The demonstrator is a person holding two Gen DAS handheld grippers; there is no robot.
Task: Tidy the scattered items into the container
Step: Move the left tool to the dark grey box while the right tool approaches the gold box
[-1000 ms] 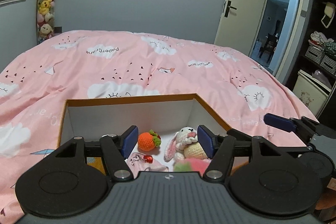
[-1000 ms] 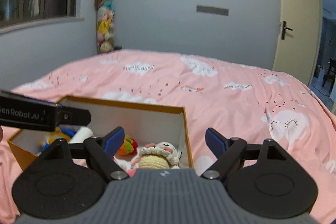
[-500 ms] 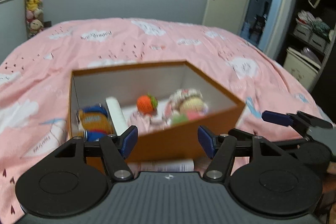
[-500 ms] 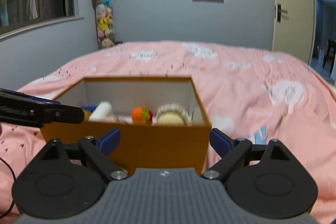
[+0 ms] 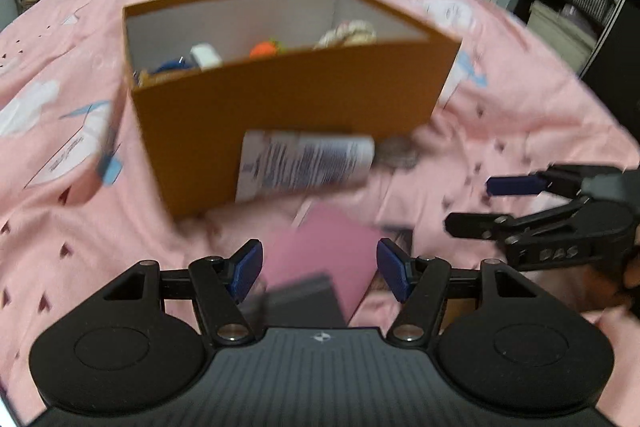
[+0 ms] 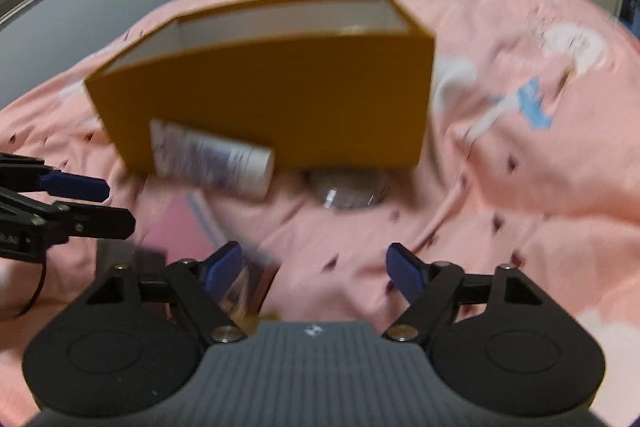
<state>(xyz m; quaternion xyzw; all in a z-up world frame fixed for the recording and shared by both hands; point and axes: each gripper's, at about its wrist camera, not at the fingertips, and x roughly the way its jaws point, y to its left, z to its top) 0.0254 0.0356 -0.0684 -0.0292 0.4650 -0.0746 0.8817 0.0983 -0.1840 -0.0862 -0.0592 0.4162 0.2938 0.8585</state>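
An orange box (image 5: 288, 95) sits on the pink bed (image 5: 60, 227), open-topped. Inside it lie an orange knitted toy (image 5: 264, 49), a cream plush (image 5: 348, 33), a white tube (image 5: 205, 55) and something blue (image 5: 172, 66). Outside, at the box's 6 o'clock, a white bottle (image 5: 304, 165) lies touching its wall, with a pink booklet (image 5: 332, 259) nearer. The left tongs (image 5: 320, 267) stand apart, empty; the right tongs (image 6: 316, 269) are closing on nothing.

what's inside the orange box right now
Over the near wall of the box, the left wrist view shows an orange toy, a cream knitted toy, a white tube end and something blue. The wall hides the floor and anything lower.
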